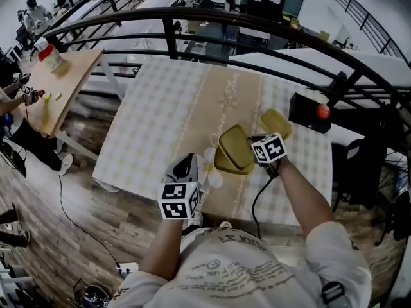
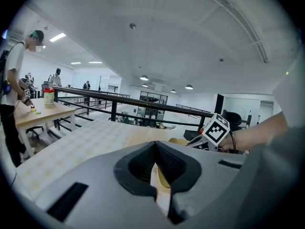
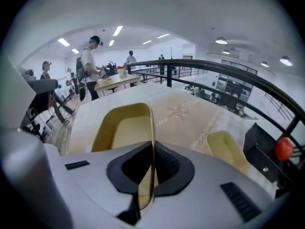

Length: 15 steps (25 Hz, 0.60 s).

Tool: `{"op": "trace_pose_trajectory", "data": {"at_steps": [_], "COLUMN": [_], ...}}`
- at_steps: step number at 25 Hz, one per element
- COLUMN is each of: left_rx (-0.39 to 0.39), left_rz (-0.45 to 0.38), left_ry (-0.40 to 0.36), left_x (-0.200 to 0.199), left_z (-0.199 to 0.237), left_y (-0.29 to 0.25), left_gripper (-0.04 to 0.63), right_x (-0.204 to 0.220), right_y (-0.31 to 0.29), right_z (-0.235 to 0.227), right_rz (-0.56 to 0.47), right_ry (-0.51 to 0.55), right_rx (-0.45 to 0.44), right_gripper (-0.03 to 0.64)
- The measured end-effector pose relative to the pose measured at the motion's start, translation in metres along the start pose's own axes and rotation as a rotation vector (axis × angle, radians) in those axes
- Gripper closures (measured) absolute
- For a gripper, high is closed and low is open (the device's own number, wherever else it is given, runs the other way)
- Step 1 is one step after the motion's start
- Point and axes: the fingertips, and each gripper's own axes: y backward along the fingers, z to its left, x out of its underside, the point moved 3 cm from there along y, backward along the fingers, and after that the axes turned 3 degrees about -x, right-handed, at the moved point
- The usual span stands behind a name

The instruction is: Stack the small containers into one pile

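Three shallow yellow containers lie on the checked tablecloth [image 1: 154,114]. My right gripper [image 1: 253,146] [image 3: 153,147] is shut on the side wall of one container [image 1: 236,145] [image 3: 125,128]. It holds that container tilted over a second container [image 1: 222,166], and I cannot tell whether the two touch. The third container [image 1: 276,122] [image 3: 226,149] lies apart, further back and to the right. My left gripper [image 1: 192,160] [image 2: 153,144] hovers left of the pair with its tips together and nothing held. A yellow rim [image 2: 178,141] shows past it.
A black box [image 1: 308,113] with a red ball [image 1: 323,111] [image 3: 285,148] stands at the table's right edge. A dark curved railing [image 1: 192,18] runs behind the table. A wooden table [image 1: 61,85] with a jar and several people stand at the left.
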Motion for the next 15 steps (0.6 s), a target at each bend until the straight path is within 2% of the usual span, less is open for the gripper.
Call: {"op": "trace_pose_trajectory", "data": {"at_steps": [8, 11, 15], "left_rx": [-0.050, -0.067, -0.090], "left_rz": [-0.007, -0.013, -0.015], "left_ry": [0.012, 0.010, 0.011], "left_x": [0.005, 0.000, -0.001], "left_z": [0.000, 0.003, 0.008], "left_y": [0.013, 0.018, 0.022], "left_gripper": [0.589, 0.589, 0.589], "right_x": [0.006, 0.011, 0.010], "right_y": [-0.020, -0.029, -0.039], "right_z": [0.013, 0.020, 0.027], "right_rz": [0.154, 0.216, 0.242], "right_ry": [0.352, 0.417, 0.481], "right_rx": [-0.110, -0.147, -0.188], "right_gripper": [0.611, 0.611, 0.611]}}
